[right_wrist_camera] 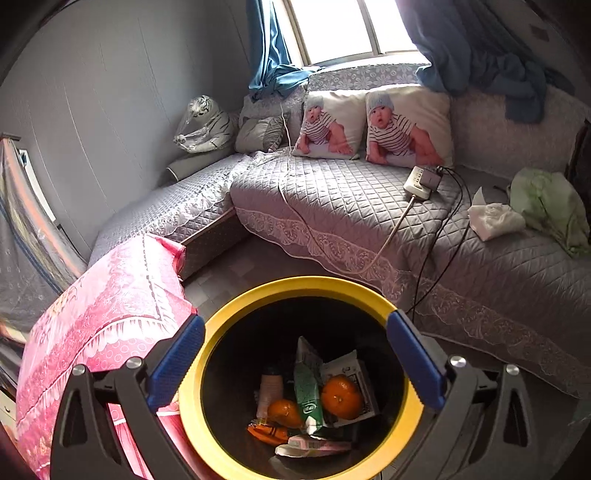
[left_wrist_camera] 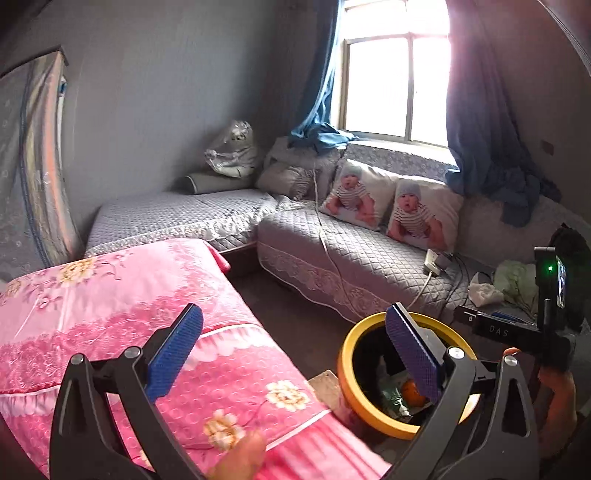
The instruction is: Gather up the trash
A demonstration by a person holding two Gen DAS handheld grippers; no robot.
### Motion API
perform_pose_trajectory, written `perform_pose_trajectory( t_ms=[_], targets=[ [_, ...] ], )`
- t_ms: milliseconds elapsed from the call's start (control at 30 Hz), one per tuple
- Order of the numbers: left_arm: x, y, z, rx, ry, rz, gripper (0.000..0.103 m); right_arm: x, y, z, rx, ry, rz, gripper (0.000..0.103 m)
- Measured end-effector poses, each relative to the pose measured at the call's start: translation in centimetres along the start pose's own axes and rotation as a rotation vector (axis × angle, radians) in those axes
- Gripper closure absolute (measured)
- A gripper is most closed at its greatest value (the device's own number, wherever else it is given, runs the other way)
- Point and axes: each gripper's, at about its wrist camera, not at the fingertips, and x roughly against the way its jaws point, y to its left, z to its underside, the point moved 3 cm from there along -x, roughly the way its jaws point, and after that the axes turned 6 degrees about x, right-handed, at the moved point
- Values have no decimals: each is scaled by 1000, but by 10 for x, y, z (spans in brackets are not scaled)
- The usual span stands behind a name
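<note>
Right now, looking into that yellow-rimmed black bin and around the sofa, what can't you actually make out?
- Yellow-rimmed black bin, right wrist view: lowest wrappers cut off by the frame's bottom edge.
- The same bin, left wrist view: the left gripper's blue finger hides much of the contents.
- White crumpled tissue and pale green bag on the grey quilted sofa: contents unreadable.
- Window: overexposed.

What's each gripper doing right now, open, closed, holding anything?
Left gripper: open, holding nothing, over the pink cloth's edge.
Right gripper: open, holding nothing, above the yellow-rimmed bin.
</note>
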Motion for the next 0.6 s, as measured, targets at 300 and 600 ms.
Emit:
perform_pose_trajectory(
  t_ms=[300, 600],
  targets=[
    [110, 105, 10, 97, -77, -308, 8, 47, 110, 13, 93, -86, -215, 8],
    [224, 155, 21, 126, -201, -555, 8, 142, 219, 37, 271, -225, -428, 8]
  ],
)
